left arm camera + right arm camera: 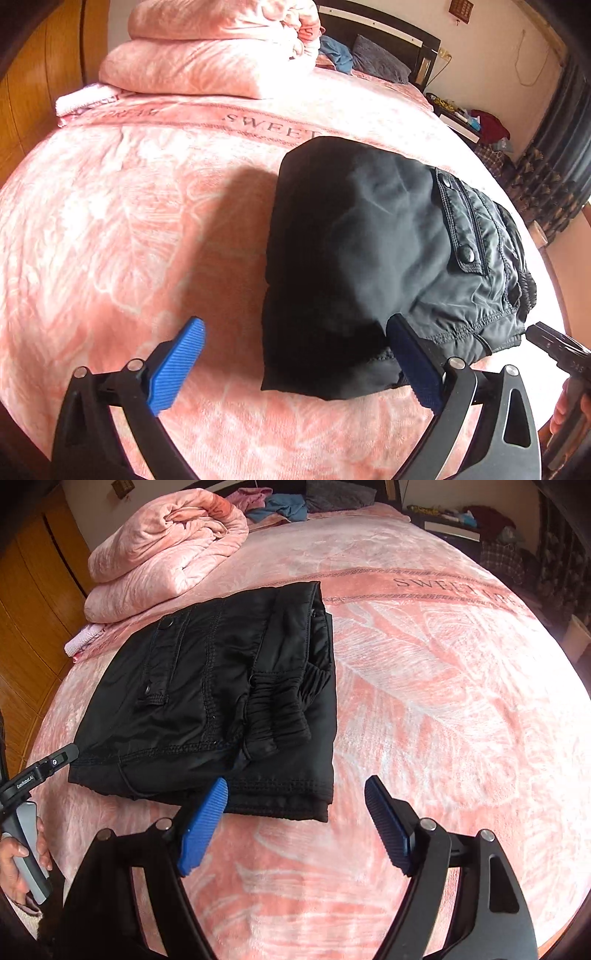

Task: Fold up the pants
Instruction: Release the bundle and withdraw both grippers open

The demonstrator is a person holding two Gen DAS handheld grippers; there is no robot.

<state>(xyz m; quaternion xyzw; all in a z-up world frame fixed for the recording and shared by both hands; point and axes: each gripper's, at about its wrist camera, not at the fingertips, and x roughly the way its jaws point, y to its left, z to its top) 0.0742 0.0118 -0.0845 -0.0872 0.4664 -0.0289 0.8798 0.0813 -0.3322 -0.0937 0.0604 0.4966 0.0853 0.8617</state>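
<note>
Black, faintly shiny pants (207,686) lay folded into a thick rectangular bundle on the pink bed (443,686), a snap-flap pocket on top and the gathered elastic waistband at the bundle's right side. In the right wrist view, its long axis ran from near-left to far-right. Left gripper (295,365) and right gripper (295,827) both had fingers spread apart, grasping nothing.

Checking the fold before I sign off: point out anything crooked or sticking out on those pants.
The black pants lie folded in a compact stack on the pink blanket. The elastic waistband sits bunched on top, and a thin drawcord trails near the front edge. Layers at the right edge are not quite flush. Otherwise nothing stands out.
</note>
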